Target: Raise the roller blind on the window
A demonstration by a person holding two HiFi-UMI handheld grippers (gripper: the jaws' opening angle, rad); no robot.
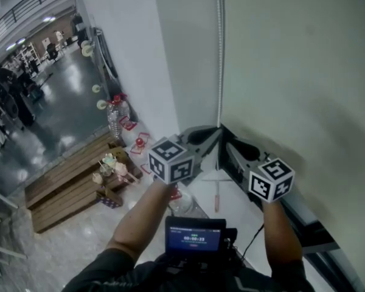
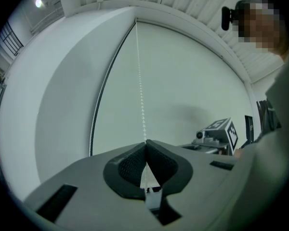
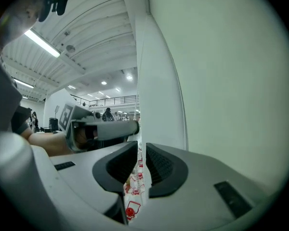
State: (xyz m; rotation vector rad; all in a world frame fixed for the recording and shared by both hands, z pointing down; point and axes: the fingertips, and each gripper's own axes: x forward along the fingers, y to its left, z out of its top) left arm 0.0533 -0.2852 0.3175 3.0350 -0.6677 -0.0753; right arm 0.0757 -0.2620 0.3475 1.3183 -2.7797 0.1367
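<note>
Roller blind (image 1: pixel 292 72), ahead of both tools: pale, matt, smooth, cloth by look. Bead chain (image 2: pixel 140 95): small pale beads, plastic-looking. Left gripper (image 2: pixel 145 146) and right gripper (image 3: pixel 140 150): matt grey plastic bodies; pads (image 3: pixel 156 165) black, finely dimpled. Floor (image 1: pixel 67 102) left of the left gripper: glossy.

Left tool (image 2: pixel 146 143) clamped on bead chain (image 2: pixel 140 93), blind (image 2: pixel 192 90)
</note>
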